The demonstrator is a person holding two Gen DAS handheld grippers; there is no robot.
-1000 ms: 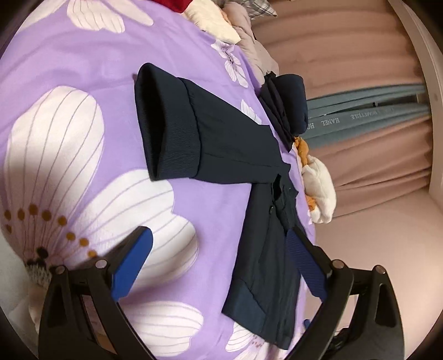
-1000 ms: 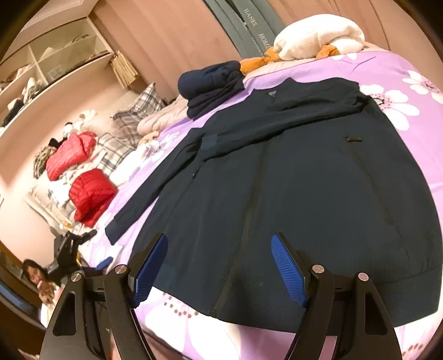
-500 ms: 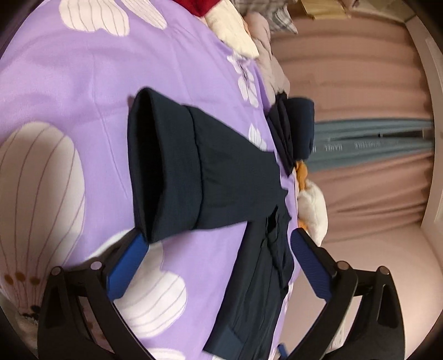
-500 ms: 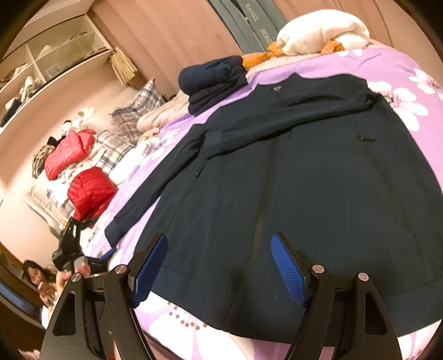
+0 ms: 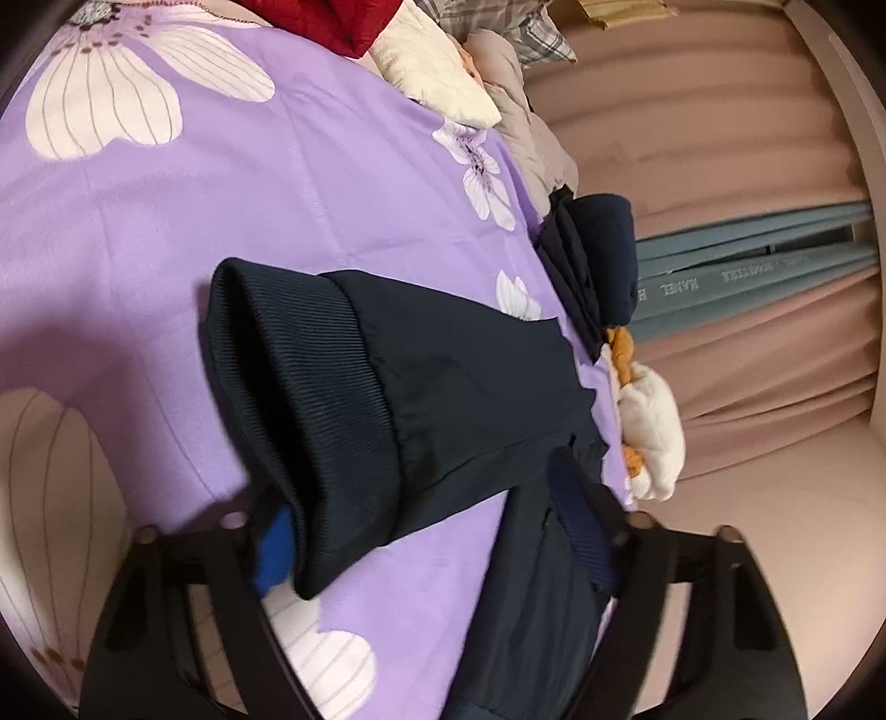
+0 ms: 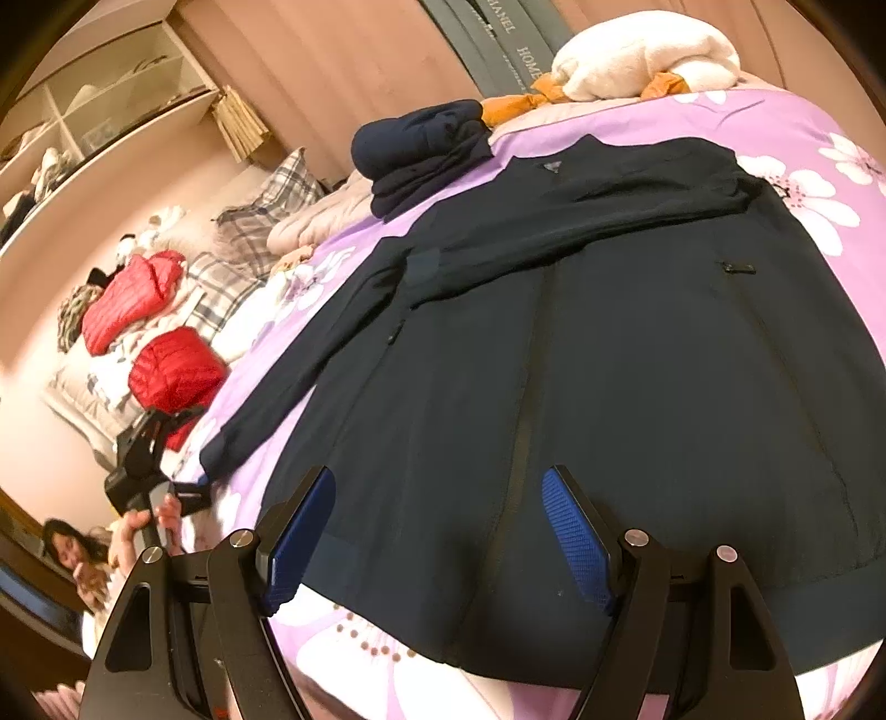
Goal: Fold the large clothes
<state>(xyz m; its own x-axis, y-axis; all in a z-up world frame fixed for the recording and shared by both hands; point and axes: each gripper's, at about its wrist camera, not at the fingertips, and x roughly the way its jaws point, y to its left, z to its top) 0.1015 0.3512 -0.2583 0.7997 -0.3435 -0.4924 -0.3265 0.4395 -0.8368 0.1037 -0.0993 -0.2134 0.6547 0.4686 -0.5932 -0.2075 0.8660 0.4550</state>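
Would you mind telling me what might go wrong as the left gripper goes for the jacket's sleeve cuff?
1. The left gripper is closing with only a corner of the ribbed cuff between its jaws; it may pinch one layer or slip off.
2. Lifting the sleeve could drag the dark jacket, since the right gripper is open above the hem, holding nothing.

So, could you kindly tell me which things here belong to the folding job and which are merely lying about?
In the job: navy jacket; its sleeve cuff, between the closing left gripper jaws.

Lying about: folded navy garment; red puffer jackets; white bundle; plaid bedding.
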